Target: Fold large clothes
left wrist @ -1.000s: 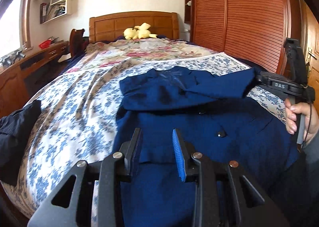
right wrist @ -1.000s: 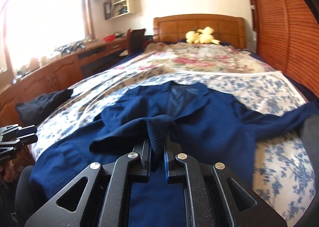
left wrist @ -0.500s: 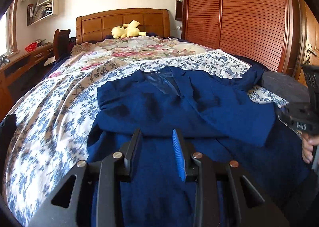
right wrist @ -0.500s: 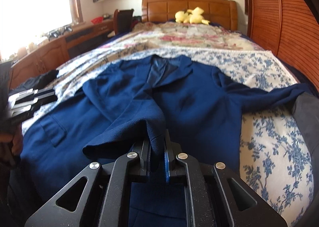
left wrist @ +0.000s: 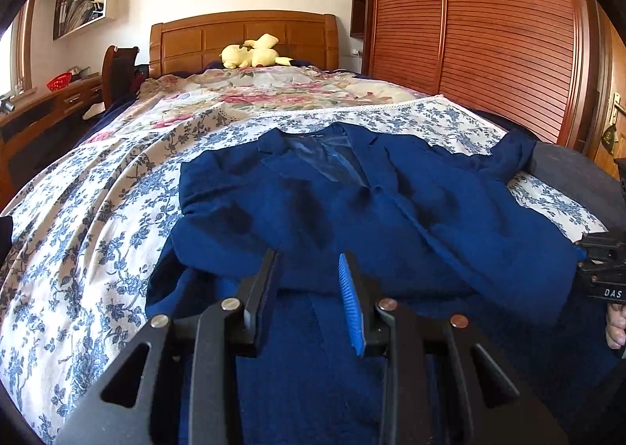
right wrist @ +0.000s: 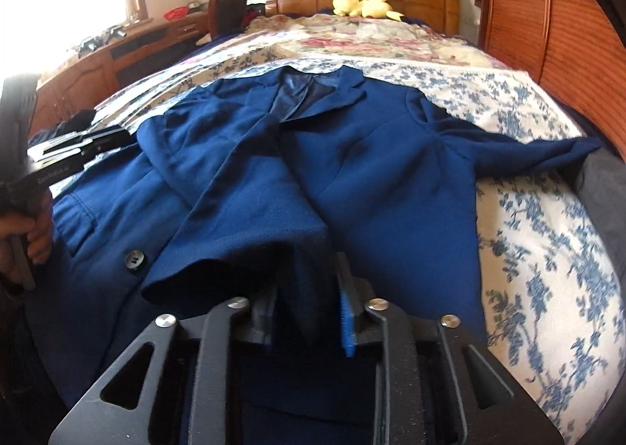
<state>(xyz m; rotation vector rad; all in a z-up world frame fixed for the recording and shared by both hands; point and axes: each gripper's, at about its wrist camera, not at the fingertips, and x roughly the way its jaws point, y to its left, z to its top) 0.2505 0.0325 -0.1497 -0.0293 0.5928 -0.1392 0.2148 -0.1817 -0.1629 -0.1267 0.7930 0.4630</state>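
Over on the left, the left gripper hangs above the lower front of the navy jacket, its jaws apart and nothing between them. The jacket lies face up across the blue-flowered bedspread, collar toward the headboard, one sleeve folded diagonally over the chest.

Centre now: the right gripper has just been opening. The cuff end of that folded sleeve sits between its jaws, and the blue pad on one side stands clear of the cloth, so the grip looks let go.

The risk from here, as a judgement: if the gripper draws back while the cuff catches on a finger, the sleeve could drag off the chest and undo the fold. The cuff also stands bunched rather than flat, so it may slump sideways.

Further right, the other sleeve trails out toward the bed's edge, unfolded; it could slide off.

Containers: a small red basket sits on the desk by the window, its contents too small to tell.
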